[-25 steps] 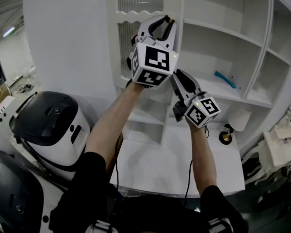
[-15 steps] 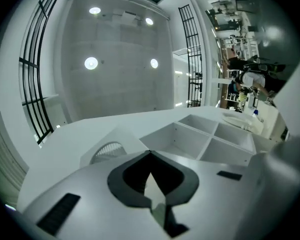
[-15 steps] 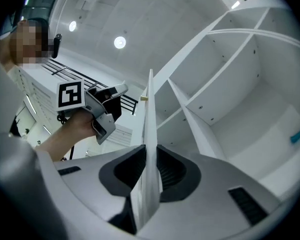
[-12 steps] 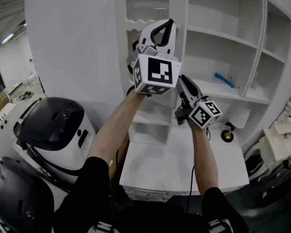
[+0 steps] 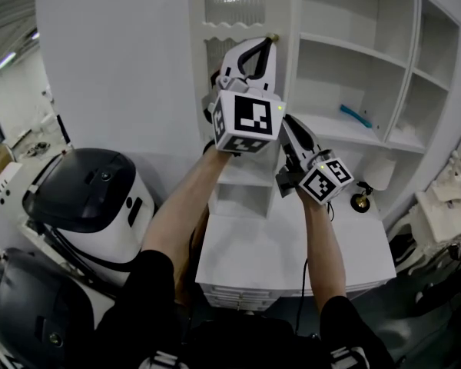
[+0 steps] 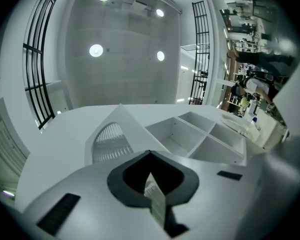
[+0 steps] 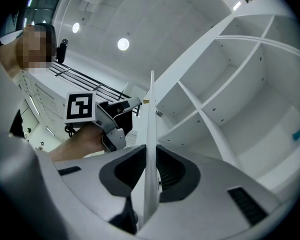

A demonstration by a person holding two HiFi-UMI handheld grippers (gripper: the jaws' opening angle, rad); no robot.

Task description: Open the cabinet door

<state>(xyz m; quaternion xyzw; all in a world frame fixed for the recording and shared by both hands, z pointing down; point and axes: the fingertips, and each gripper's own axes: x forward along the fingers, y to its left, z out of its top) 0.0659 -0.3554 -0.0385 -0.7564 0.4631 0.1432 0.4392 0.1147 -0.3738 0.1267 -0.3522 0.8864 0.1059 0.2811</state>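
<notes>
The cabinet door [image 5: 234,2] stands at the far centre, left of the open shelves [image 5: 353,60]. The top edge of the head view cuts off its ribbed pane, and the raised grippers cover its lower part.

The left gripper [image 5: 267,43] reaches up to the door's free edge beside a small brass knob [image 5: 273,37]. In its own view the jaw tips [image 6: 150,153] meet with no gap. Whether they pinch the knob cannot be made out, since the gripper body blocks it.

The right gripper [image 5: 288,127] sits lower and just to the right, its tips hidden in the head view behind the left gripper's marker cube. Its own view shows the door's thin edge [image 7: 151,119] running up between the jaws, which are closed against it on both sides.

A blue object [image 5: 356,118] lies on a right-hand shelf, too small to identify.
</notes>
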